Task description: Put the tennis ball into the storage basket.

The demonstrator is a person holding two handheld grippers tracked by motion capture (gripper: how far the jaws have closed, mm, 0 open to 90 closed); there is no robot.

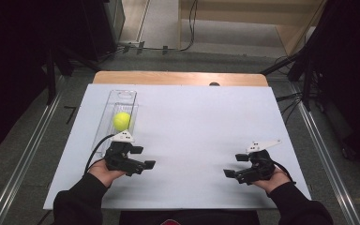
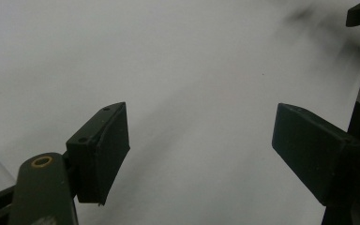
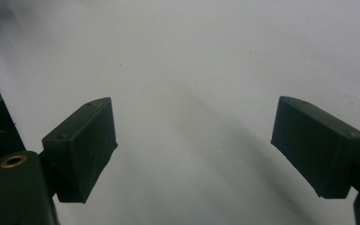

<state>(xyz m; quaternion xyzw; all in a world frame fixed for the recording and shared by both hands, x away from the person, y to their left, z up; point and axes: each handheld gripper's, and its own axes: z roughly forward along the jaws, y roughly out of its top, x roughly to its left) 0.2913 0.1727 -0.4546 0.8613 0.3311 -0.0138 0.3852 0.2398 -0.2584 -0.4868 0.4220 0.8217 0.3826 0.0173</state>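
Note:
A yellow-green tennis ball (image 1: 122, 121) lies inside a clear plastic tube (image 1: 118, 115) that rests lengthwise on the white table top (image 1: 197, 126) at the left. My left gripper (image 1: 144, 158) is just this side of the tube's near end, held low over the table, jaws pointing right. In the left gripper view its jaws (image 2: 199, 150) stand apart with bare white surface between them. My right gripper (image 1: 232, 165) sits near the front right, jaws pointing left. The right gripper view shows my right gripper (image 3: 194, 147) open over bare table, with nothing between the pads.
The white sheet covers a wooden table whose far edge (image 1: 180, 78) shows. Metal rails (image 1: 328, 154) run along both sides on the floor. Dark stands and cables (image 1: 304, 65) stand at the back right, and more dark equipment (image 1: 37, 56) at the left.

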